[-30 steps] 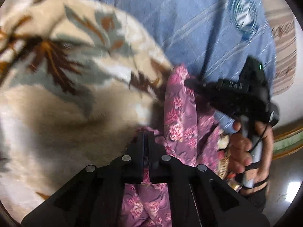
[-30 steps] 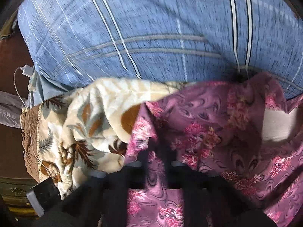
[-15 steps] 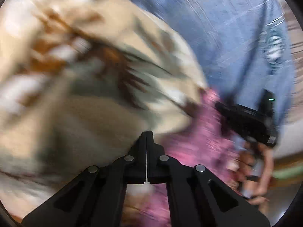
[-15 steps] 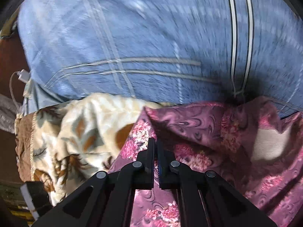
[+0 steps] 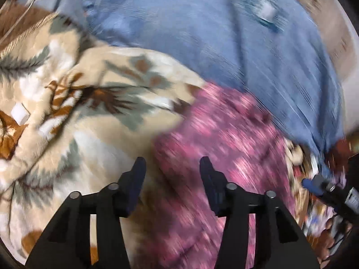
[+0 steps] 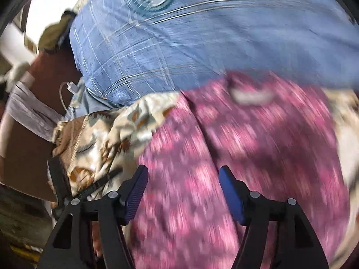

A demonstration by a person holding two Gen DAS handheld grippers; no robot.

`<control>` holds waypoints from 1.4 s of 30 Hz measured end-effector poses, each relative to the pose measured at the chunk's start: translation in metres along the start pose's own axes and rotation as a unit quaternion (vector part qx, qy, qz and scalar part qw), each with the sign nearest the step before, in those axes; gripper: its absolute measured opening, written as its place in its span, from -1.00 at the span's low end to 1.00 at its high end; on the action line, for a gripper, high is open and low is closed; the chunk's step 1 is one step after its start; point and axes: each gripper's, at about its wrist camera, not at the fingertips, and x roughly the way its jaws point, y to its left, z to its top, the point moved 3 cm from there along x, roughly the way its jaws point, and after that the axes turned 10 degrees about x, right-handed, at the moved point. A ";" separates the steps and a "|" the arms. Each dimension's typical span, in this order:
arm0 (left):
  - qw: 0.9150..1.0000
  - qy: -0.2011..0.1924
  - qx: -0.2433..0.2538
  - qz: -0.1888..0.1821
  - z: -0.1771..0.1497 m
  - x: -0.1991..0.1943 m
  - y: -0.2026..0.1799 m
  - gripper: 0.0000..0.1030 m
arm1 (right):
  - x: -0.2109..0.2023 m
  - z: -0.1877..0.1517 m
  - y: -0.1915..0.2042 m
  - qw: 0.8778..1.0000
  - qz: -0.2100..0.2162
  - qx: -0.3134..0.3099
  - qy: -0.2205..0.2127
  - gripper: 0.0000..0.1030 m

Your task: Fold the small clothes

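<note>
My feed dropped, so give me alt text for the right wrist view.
The right gripper is open above the pink floral garment, gripping nothing. The garment lies on a cream leaf-print blanket, with a blue checked pillow behind; the picture is motion-blurred.

Both views are smeared by motion blur: the pink cloth [image 5: 224, 139] ahead of the left tongs [image 5: 171, 168] shows only streaks, and so does the blue pillow [image 5: 202, 33] beyond it. The black tongs stay sharp. The light is soft and even. In the right view, white glare burns out the far upper left, well away from the right tongs [image 6: 182, 179]. The fisheye bends the edges into dark corners.
</note>
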 end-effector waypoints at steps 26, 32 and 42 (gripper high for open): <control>0.989 0.030 0.136 0.046 -0.075 -0.078 -0.129 0.24 | -0.139 -0.111 -0.108 0.995 0.021 0.040 -0.088 0.54; 0.986 0.086 0.138 0.027 -0.036 -0.048 -0.127 0.24 | -0.120 -0.069 -0.107 0.996 -0.002 0.045 -0.075 0.54; 0.986 0.128 0.104 0.022 0.063 0.045 -0.084 0.24 | -0.053 0.037 -0.108 0.998 -0.048 0.026 -0.034 0.53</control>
